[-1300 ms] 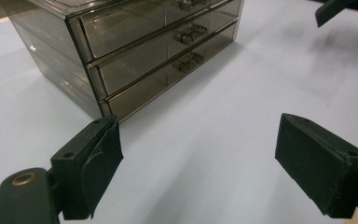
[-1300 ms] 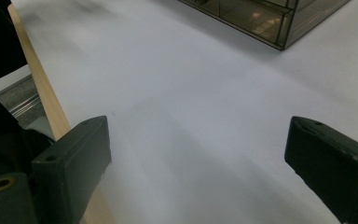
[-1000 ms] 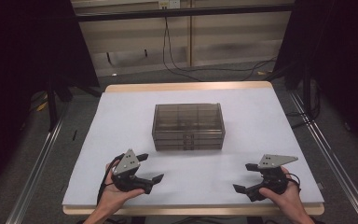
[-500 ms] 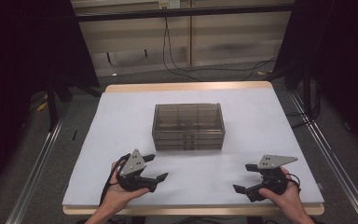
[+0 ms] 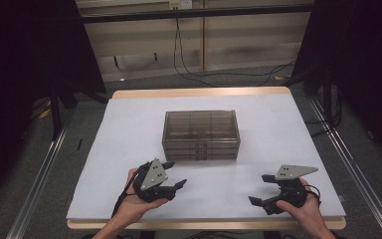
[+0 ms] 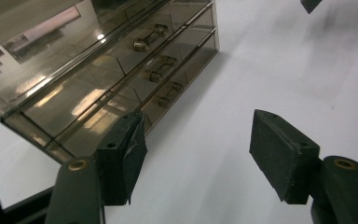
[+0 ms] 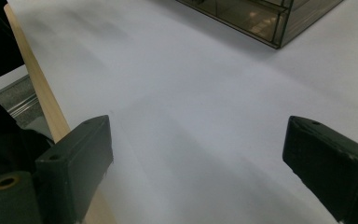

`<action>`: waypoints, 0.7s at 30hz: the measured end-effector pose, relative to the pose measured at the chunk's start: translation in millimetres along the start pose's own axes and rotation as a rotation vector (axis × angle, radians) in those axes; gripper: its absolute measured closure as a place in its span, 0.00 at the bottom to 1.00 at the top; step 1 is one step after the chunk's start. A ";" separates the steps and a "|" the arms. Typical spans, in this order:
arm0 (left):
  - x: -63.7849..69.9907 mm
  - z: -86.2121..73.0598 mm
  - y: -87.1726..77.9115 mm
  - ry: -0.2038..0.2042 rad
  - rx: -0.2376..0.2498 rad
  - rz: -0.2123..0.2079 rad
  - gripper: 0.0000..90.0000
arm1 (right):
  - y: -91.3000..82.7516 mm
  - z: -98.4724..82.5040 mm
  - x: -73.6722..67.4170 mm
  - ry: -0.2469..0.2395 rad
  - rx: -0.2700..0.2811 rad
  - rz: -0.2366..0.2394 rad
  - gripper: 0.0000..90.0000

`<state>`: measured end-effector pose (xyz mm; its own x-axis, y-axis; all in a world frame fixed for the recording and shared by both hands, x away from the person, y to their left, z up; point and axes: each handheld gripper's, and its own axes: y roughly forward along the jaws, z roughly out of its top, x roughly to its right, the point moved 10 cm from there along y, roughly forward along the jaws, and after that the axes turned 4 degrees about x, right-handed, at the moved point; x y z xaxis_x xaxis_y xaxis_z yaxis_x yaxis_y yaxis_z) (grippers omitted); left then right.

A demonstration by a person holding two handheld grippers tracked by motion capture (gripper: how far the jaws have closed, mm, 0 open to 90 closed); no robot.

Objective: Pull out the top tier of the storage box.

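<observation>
Left tongs [image 5: 175, 174] at 7 o'clock on the white surface [image 5: 278, 129], jaws apart and empty, near the smoky clear drawer box [image 5: 201, 134] at centre, right tongs [image 5: 261, 189] at 5 o'clock, jaws wide apart, empty, well apart from the box

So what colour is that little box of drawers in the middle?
See-through smoky brown; the drawer box shows best in the left gripper view.
</observation>
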<state>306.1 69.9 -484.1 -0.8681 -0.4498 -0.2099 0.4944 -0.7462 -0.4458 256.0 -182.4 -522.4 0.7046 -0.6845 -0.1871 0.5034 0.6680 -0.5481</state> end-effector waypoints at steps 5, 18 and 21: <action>1.3 4.5 7.9 0.025 -0.017 -0.011 0.50 | 0.4 0.0 0.2 0.002 -0.001 -0.002 0.10; 2.3 13.2 17.7 0.188 -0.061 0.054 0.58 | 0.7 0.0 0.3 0.000 -0.001 -0.004 0.10; 1.2 17.8 21.8 0.235 -0.063 0.074 0.61 | 0.6 -0.1 0.3 -0.001 -0.002 -0.004 0.10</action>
<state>316.6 44.4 -478.6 -0.8196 -0.3706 -0.4369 0.5598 -0.6803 -0.4731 256.5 -182.2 -522.8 0.7030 -0.6869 -0.1844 0.5050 0.6646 -0.5507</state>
